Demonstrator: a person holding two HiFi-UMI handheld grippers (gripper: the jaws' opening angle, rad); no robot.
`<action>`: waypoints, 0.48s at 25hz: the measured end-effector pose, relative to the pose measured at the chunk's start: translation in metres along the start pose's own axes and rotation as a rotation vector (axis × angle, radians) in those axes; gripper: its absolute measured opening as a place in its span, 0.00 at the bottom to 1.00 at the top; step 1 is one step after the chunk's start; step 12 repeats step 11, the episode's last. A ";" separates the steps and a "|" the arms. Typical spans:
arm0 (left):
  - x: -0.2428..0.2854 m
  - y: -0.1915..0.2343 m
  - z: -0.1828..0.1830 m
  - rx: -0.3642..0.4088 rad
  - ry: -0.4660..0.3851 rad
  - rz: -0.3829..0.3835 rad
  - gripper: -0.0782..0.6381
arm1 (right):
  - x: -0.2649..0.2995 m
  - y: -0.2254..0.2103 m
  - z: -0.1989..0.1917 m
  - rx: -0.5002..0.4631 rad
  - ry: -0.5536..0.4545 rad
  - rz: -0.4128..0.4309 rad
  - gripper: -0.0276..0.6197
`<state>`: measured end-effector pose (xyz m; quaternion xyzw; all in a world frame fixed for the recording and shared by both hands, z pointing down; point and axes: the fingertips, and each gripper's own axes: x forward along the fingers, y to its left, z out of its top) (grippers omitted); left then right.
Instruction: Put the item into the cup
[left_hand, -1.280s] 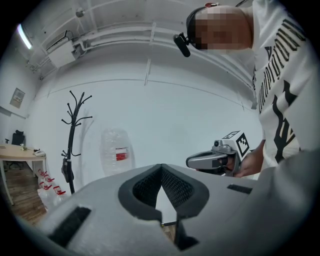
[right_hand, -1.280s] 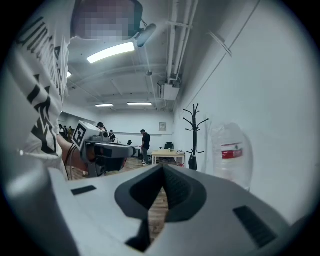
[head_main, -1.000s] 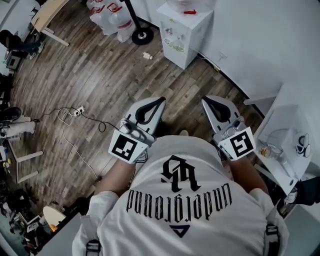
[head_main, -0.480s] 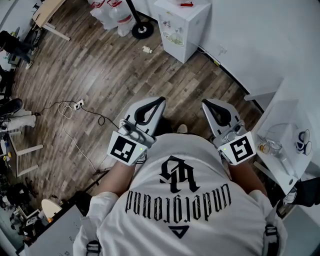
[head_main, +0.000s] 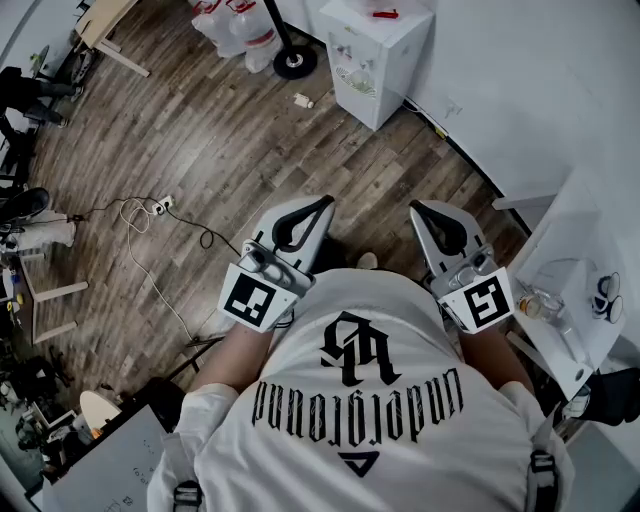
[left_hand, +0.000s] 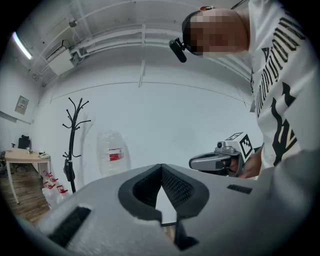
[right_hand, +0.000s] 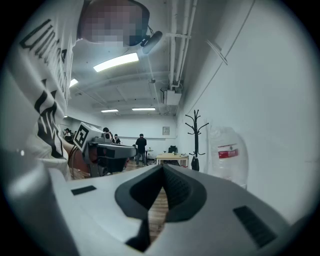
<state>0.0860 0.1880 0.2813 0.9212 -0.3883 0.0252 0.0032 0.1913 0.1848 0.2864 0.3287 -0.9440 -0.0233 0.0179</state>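
In the head view a person in a white printed T-shirt holds both grippers level in front of the chest, over the wood floor. My left gripper (head_main: 318, 207) is shut with nothing in it; in its own view the left gripper (left_hand: 161, 168) points at a white wall. My right gripper (head_main: 424, 211) is also shut and empty; the right gripper (right_hand: 163, 168) looks down a long room. At the right edge a white table (head_main: 575, 215) carries a small clear glass thing (head_main: 530, 303) and a blue-white object (head_main: 605, 297), both too small to identify. Both grippers are well left of that table.
A white water dispenser (head_main: 375, 50) stands against the far wall, with water bottles (head_main: 235, 18) and a coat stand's round base (head_main: 295, 66) beside it. A cable and power strip (head_main: 160, 205) lie on the floor at left. Several people (right_hand: 141, 148) stand far down the room.
The head view has drifted slightly, so the floor and dispenser sit a little differently. Both grippers stay shut in nearly the same place before the chest.
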 end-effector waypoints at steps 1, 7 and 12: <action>0.000 0.000 0.000 0.000 0.000 0.002 0.12 | 0.001 0.000 0.000 -0.001 0.000 0.001 0.05; 0.005 0.001 0.001 0.003 -0.005 0.006 0.12 | 0.001 -0.004 0.000 -0.004 0.000 0.010 0.05; 0.009 -0.002 0.000 0.007 -0.002 0.005 0.12 | 0.000 -0.007 -0.001 0.008 -0.005 0.010 0.05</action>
